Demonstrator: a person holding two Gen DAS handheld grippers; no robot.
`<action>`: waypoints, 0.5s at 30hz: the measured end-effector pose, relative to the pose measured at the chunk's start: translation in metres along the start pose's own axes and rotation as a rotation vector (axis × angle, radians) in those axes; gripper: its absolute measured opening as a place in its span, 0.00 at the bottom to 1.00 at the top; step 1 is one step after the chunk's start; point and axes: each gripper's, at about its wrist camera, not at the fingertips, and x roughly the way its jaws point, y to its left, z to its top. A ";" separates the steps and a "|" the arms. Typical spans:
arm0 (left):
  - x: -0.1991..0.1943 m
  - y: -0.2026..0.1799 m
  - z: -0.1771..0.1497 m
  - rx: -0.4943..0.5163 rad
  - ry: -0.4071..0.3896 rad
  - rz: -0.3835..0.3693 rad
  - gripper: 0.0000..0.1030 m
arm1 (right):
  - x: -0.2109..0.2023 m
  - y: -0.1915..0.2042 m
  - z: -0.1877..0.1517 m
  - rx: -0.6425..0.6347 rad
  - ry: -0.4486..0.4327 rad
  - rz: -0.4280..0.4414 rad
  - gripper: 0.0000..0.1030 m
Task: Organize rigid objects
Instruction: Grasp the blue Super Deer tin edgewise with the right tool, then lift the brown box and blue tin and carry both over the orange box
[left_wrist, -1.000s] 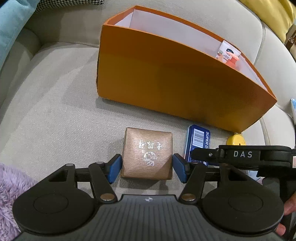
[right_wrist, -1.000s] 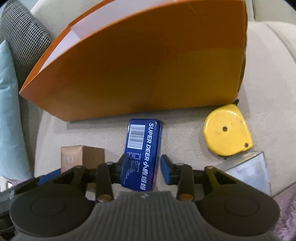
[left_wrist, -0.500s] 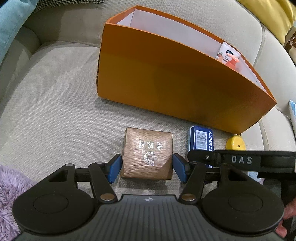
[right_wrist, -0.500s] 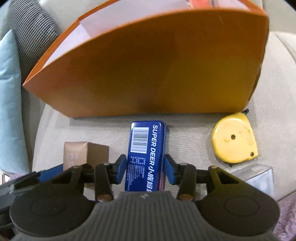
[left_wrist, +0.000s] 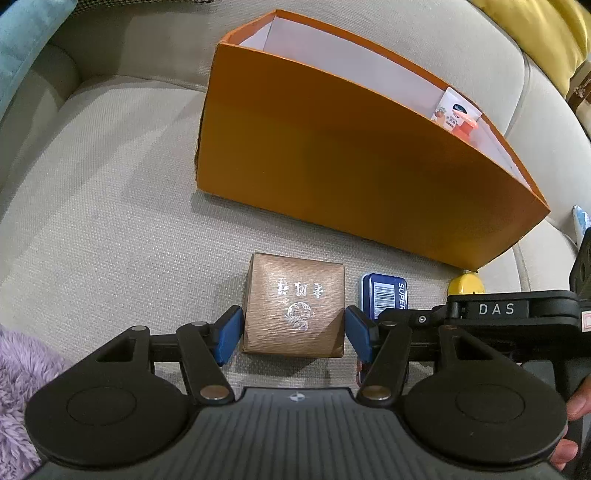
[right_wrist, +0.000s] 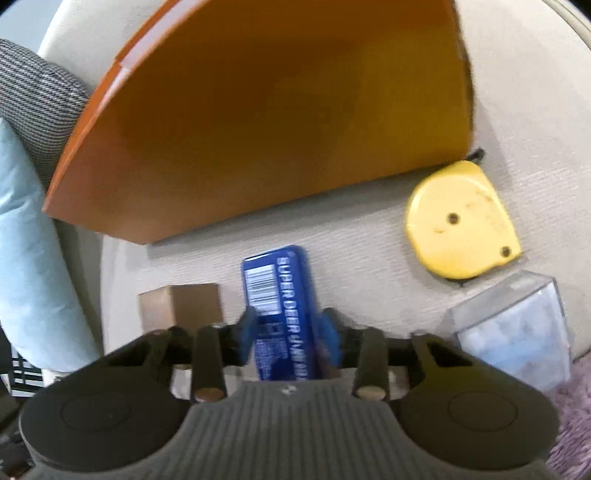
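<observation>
Low centre of the left wrist view, the left tool (left_wrist: 293, 330) straddles a brown gift box (left_wrist: 294, 304) on the beige sofa cushion (left_wrist: 110, 206), its blue pads (left_wrist: 229, 338) flanking the box's two sides. The jaws stand only a little wider than the box; whether the pads already touch the card or sit just off it cannot be told, so the grip is not yet proven. To do this step well, judging from the layout, the pads should close squarely on the flat side walls, low enough that the box does not pivot, then lift clear of the tall orange box (left_wrist: 351, 173) that fills the upper middle of the frame, where a small carton (left_wrist: 456, 116) already shows above the rim at upper right.

In the right wrist view, blurred by motion, the right tool (right_wrist: 286, 334) at lower centre has its jaws drawn in on the narrow sides of a blue tin (right_wrist: 279, 306), which points up the frame toward the orange box; it appears to be pinching it, and the tin looks tilted. A gentle, level lift would guard against the smooth tin slipping. Further right lie a yellow tape measure (right_wrist: 461, 221) and, at lower right, a clear plastic case (right_wrist: 513, 332), both untouched.
</observation>
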 end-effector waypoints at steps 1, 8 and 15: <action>0.000 0.000 0.000 0.001 0.000 0.000 0.67 | 0.001 0.000 -0.001 -0.012 -0.004 0.002 0.37; 0.000 0.001 0.000 0.004 0.001 -0.001 0.67 | -0.004 0.019 -0.008 -0.092 -0.036 -0.049 0.27; -0.001 0.001 0.000 0.005 -0.001 -0.002 0.67 | -0.012 0.059 -0.023 -0.257 -0.078 -0.083 0.16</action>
